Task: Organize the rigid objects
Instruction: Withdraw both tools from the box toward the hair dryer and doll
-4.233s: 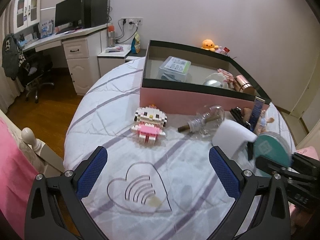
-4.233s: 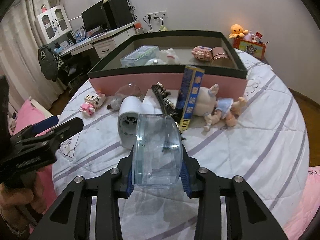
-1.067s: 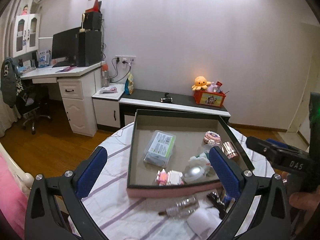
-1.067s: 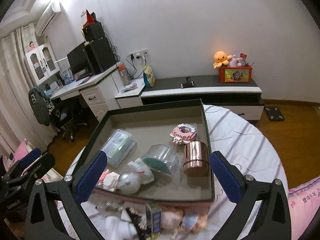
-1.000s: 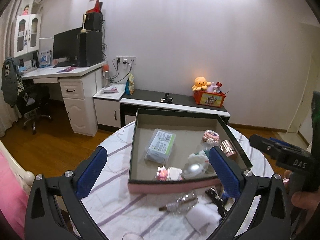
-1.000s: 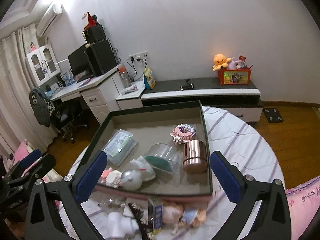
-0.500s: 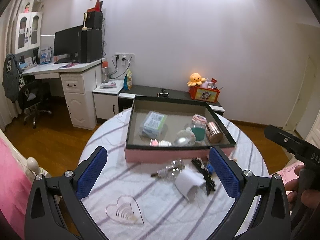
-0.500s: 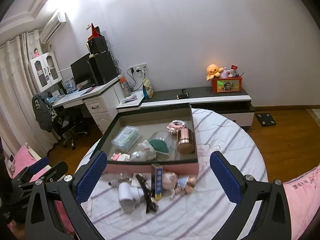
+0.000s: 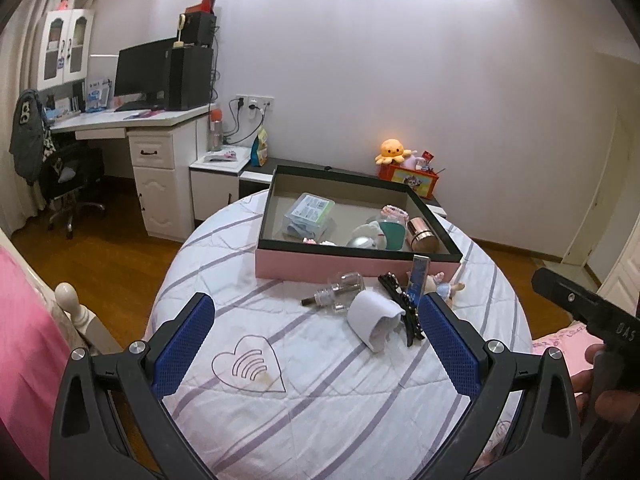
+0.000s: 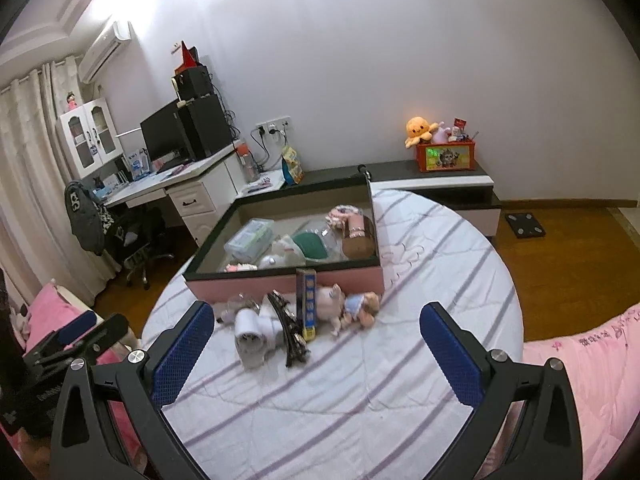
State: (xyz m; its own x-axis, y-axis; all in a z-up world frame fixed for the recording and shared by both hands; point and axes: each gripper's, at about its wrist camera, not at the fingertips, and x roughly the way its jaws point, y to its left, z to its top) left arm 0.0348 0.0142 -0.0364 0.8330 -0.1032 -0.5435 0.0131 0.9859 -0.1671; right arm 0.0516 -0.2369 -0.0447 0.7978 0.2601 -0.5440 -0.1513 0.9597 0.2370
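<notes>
Clutter on the round bed is partly sorted, I judge: several pieces already lie in the box, six wait outside. Nearest, both grippers hover empty with jaws wide, the left gripper (image 9: 316,344) and the right gripper (image 10: 316,354). Beyond the left one lies a clear heart (image 9: 249,366), alone. Farther on, just before the box, sit a white cylinder (image 9: 374,318), a bulb (image 9: 340,286), a black clip (image 10: 289,330), a blue box (image 10: 307,304) standing upright and a doll (image 10: 352,306). The pink box (image 9: 352,266) holds a clear case (image 9: 309,212), a copper cup (image 9: 420,234), a teal-based dome (image 10: 316,246), a silver ball (image 9: 362,242) and small pink toys.
</notes>
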